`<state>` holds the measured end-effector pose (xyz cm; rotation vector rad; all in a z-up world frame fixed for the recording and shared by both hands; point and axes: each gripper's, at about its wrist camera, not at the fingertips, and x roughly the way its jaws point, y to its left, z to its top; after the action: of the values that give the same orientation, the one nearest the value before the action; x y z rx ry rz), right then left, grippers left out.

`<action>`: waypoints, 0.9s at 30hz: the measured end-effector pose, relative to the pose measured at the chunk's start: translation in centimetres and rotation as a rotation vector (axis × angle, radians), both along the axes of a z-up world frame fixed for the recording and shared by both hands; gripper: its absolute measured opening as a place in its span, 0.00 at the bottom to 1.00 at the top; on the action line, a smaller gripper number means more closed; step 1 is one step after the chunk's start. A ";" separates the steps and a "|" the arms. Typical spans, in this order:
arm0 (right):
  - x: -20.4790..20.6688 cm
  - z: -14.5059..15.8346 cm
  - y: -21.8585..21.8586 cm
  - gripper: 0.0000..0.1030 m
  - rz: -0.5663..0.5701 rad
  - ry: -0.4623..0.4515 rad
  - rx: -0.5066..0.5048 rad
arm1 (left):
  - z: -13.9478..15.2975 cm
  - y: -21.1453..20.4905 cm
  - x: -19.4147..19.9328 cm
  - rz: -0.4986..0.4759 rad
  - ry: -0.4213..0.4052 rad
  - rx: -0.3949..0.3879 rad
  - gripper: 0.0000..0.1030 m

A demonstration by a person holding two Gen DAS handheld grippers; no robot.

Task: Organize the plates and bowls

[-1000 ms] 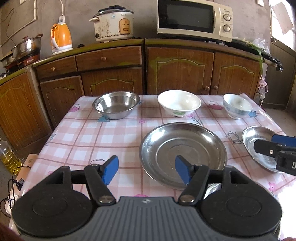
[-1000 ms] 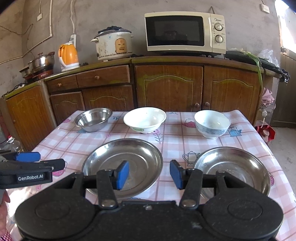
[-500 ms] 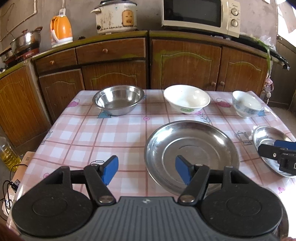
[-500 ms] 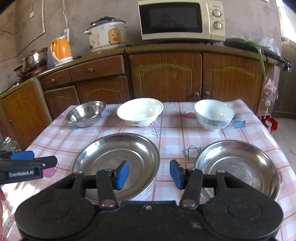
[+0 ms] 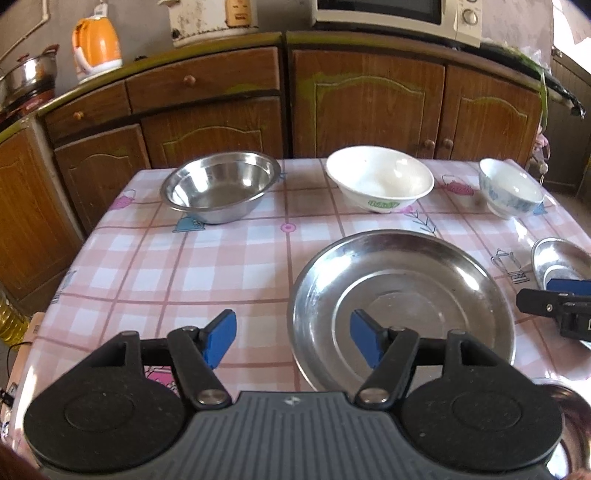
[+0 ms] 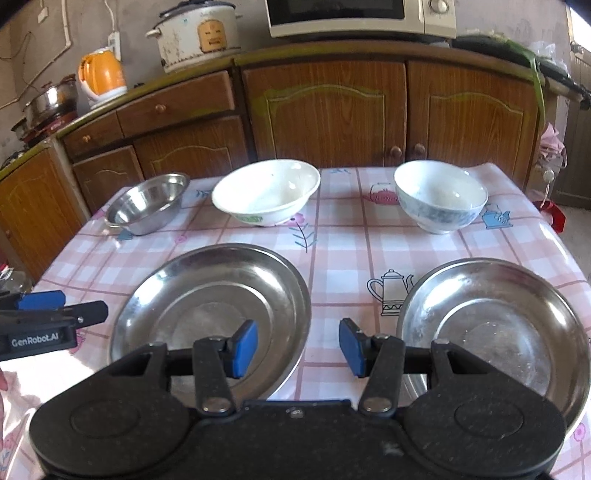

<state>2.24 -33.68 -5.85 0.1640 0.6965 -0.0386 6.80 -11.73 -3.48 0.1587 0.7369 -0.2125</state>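
Note:
On the pink checked table (image 5: pixel 229 258) lie two steel plates: a large one (image 5: pixel 402 306) (image 6: pixel 210 314) in the middle and a second (image 6: pixel 495 328) (image 5: pixel 557 258) to its right. Behind them stand a steel bowl (image 5: pixel 221 186) (image 6: pixel 147 203), a wide white bowl (image 5: pixel 380 182) (image 6: pixel 266 192) and a blue-patterned bowl (image 5: pixel 511 186) (image 6: pixel 439 199). My left gripper (image 5: pixel 291 341) hangs open over the large plate's left rim, holding nothing. Between the two plates my right gripper (image 6: pixel 298 347) is open and empty. Each gripper shows at the edge of the other's view.
Wooden cabinets (image 6: pixel 325 110) run behind the table, carrying an orange kettle (image 5: pixel 96 48), a rice cooker (image 6: pixel 195 33), a microwave (image 6: pixel 362 16) and a steel pot (image 6: pixel 51 101). An oil bottle (image 5: pixel 7 317) stands on the floor at the left.
Both grippers have moved forward and lower over the table, so the plates and bowls look larger and nearer. Their jaws have kept the same width.

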 end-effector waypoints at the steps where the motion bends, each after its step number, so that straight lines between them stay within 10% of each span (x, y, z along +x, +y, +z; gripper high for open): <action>1: 0.3 -0.2 0.0 0.59 -0.002 0.006 0.000 | -0.3 -0.1 0.4 -0.002 0.007 0.003 0.68; 14: 3.9 -3.1 -0.3 0.58 -0.002 0.074 0.028 | -3.3 -0.6 3.9 -0.034 0.068 0.045 0.65; 18: 4.7 -3.8 0.1 0.57 0.007 0.090 0.033 | -4.1 -0.8 4.8 -0.052 0.089 0.042 0.47; 27: 5.3 -4.3 0.7 0.25 0.000 0.068 0.030 | -4.5 -0.8 5.5 -0.063 0.087 -0.002 0.26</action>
<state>7.55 -33.02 -10.16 0.1924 0.7654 -0.0341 12.31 -12.49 -7.94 0.1720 0.8189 -0.2812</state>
